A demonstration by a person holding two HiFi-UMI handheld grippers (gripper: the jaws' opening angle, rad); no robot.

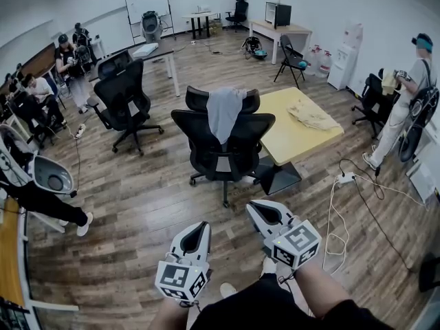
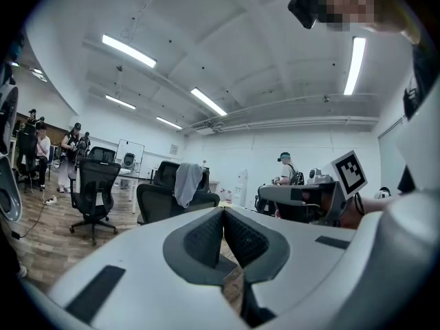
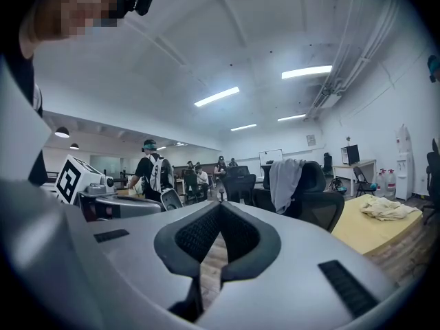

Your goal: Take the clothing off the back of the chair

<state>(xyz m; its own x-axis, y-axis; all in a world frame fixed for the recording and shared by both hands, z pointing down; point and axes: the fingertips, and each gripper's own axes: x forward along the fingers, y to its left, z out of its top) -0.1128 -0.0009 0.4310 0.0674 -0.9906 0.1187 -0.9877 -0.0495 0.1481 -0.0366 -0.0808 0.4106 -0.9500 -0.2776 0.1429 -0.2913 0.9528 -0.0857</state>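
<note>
Both grippers sit low and near me, well apart from the clothing. The left gripper point(image 1: 197, 229) has its jaws together with nothing between them, and so does the right gripper point(image 1: 258, 208). The grey clothing point(image 1: 225, 112) hangs over the top of the black chair point(image 1: 227, 153), farther off (I can't tell whether the dark piece up there is a headrest or a second chair). The chair's back hides its seat and the left edge of the yellow table point(image 1: 295, 139). My arms are cut off at the near edge.
</note>
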